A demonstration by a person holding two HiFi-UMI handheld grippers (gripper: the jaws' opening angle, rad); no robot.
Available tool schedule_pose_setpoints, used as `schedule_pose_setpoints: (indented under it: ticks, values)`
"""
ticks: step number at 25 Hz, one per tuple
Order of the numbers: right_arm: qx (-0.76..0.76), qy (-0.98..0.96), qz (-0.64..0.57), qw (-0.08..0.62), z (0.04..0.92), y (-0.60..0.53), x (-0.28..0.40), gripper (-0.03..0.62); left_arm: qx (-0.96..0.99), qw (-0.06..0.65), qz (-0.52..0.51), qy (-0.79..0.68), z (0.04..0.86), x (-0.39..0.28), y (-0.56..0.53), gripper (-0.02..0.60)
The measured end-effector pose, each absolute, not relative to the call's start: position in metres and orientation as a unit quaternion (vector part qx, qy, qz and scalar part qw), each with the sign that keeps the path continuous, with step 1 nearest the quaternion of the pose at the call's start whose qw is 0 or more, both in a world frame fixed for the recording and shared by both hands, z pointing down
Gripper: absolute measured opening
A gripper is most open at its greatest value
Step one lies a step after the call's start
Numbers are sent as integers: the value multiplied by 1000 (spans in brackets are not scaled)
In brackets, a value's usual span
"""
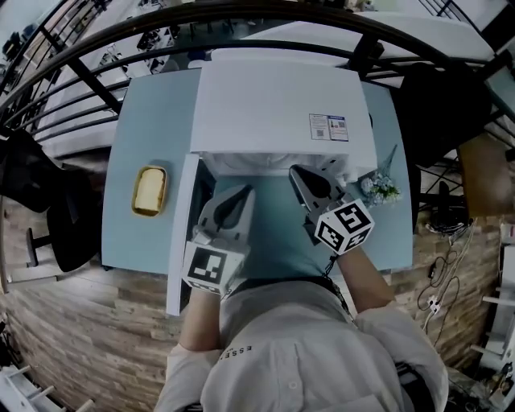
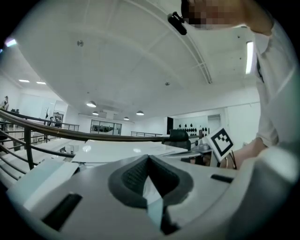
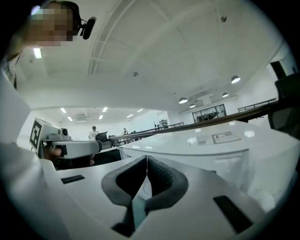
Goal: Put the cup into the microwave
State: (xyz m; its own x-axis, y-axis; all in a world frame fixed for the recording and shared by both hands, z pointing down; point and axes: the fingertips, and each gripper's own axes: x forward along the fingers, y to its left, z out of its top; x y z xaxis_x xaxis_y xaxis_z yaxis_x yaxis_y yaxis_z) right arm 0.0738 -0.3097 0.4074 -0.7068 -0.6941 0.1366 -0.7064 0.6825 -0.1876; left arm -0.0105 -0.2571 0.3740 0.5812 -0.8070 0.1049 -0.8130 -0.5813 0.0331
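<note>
The setting is an open indoor hall with a white ceiling and recessed lights. A wood-pattern floor [image 1: 96, 322] lies under the work area, and a black railing [image 1: 241, 12] curves around the far side. A black chair [image 1: 60, 217] stands at the left of the table.

The light blue table [image 1: 153, 129] carries 1 white microwave [image 1: 273, 105], set at the far middle and seen from above. Its door [image 1: 183, 233] stands open, swung out toward the person along the left side. The white top hides the cavity from the head view.

The cup appears in none of the 3 views, so its position cannot be told.

The person, in a light shirt, stands at the near edge of the table and holds both grippers in front of the open microwave.

- Left gripper [image 1: 248, 191]: it is just right of the door and points at the opening. In the left gripper view, the left gripper [image 2: 149, 159] has its dark pads closed together with nothing between them.
- Right gripper [image 1: 295, 170]: its tip is at the microwave's front edge. In the right gripper view, the right gripper [image 3: 146, 160] has its pads meeting and is also empty.

A yellow dish [image 1: 150, 191] rests on the table left of the door, apart from it. A small flower bunch [image 1: 379, 190] lies right of the microwave. 2 printed labels [image 1: 328, 127] sit on the microwave's top.
</note>
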Motion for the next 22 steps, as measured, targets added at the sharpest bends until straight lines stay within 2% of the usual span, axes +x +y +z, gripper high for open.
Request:
schedule_pose_setpoints:
  ticks: [9, 22]
  values:
    - [371, -926, 69, 10, 360, -283, 82, 17, 884, -7, 41, -465, 346, -18, -255, 2]
    - [371, -927, 50, -3, 344, -277, 103, 15, 876, -6, 34, -480, 331, -8, -259, 2]
